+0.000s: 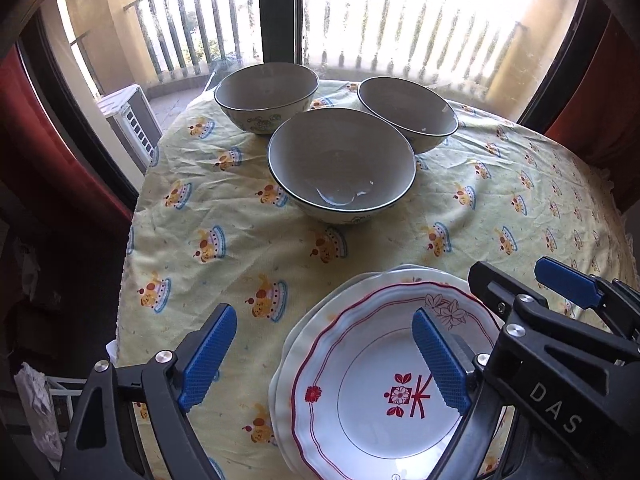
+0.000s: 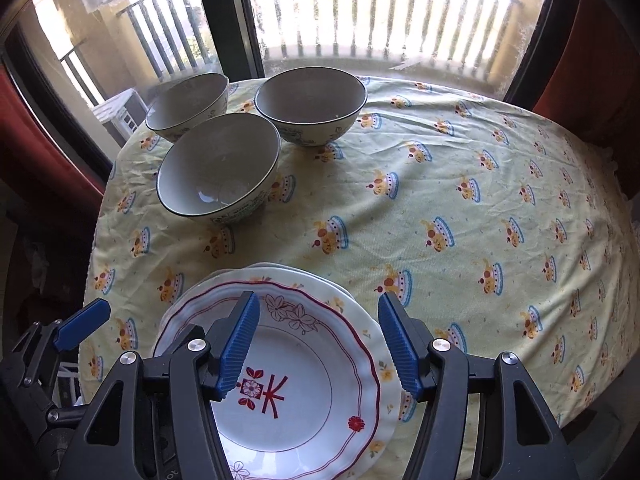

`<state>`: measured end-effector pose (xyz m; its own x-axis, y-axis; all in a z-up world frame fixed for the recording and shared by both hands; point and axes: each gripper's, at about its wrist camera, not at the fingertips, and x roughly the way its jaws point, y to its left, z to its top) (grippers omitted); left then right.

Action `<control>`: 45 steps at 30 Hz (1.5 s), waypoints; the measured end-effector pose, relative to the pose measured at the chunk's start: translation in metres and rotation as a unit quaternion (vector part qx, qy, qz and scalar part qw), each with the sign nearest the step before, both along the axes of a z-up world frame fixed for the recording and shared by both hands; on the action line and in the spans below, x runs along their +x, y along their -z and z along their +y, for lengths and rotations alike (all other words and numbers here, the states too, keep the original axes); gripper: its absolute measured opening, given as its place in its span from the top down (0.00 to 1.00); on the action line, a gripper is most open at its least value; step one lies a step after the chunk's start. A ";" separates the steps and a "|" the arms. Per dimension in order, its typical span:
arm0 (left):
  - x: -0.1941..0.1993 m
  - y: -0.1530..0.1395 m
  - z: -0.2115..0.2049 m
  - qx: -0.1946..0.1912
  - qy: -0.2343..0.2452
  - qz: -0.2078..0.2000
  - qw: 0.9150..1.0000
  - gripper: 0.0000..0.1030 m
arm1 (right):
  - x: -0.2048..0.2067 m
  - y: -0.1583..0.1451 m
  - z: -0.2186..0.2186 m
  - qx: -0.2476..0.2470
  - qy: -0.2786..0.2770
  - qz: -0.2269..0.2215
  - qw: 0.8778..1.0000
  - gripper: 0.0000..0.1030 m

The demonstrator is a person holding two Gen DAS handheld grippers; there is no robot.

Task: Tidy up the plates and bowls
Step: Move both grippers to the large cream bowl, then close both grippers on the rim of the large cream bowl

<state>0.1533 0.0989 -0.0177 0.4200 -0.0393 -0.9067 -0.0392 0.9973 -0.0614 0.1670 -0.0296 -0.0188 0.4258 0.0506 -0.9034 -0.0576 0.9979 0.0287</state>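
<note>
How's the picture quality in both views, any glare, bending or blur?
Left wrist view: the window is blown out white at upper right, and the tablecloth edge bows with fisheye curve. Right wrist view: the same backlight washes out the balcony railing; the three bowls and stacked plates stay sharp.

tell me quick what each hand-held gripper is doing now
left hand-held gripper: open, holding nothing, over the plate stack
right hand-held gripper: open, holding nothing
</note>
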 end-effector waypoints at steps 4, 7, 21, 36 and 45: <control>0.022 -0.003 0.006 0.010 -0.017 -0.013 1.000 0.13 | 0.025 -0.007 0.007 -0.004 -0.022 -0.016 1.000 0.37; 0.039 -0.005 0.011 0.019 -0.024 -0.024 0.999 0.13 | 0.044 -0.008 0.009 0.002 -0.024 -0.023 0.999 0.37; 0.108 0.030 0.030 0.032 -0.058 -0.011 0.998 0.35 | 0.119 0.016 0.027 0.026 -0.008 -0.025 0.999 0.49; 0.127 0.060 0.033 0.019 -0.045 0.020 0.999 0.78 | 0.150 0.053 0.036 0.037 -0.015 0.002 0.999 0.83; 0.123 0.056 0.030 0.031 -0.035 0.015 0.999 0.84 | 0.145 0.051 0.038 0.020 -0.020 0.003 1.000 0.84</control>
<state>0.2765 0.1286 -0.0733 0.3927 0.0462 -0.9185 -0.1093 0.9940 0.0033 0.3122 0.0082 -0.0698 0.4174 0.1047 -0.9027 -0.0977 0.9928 0.0700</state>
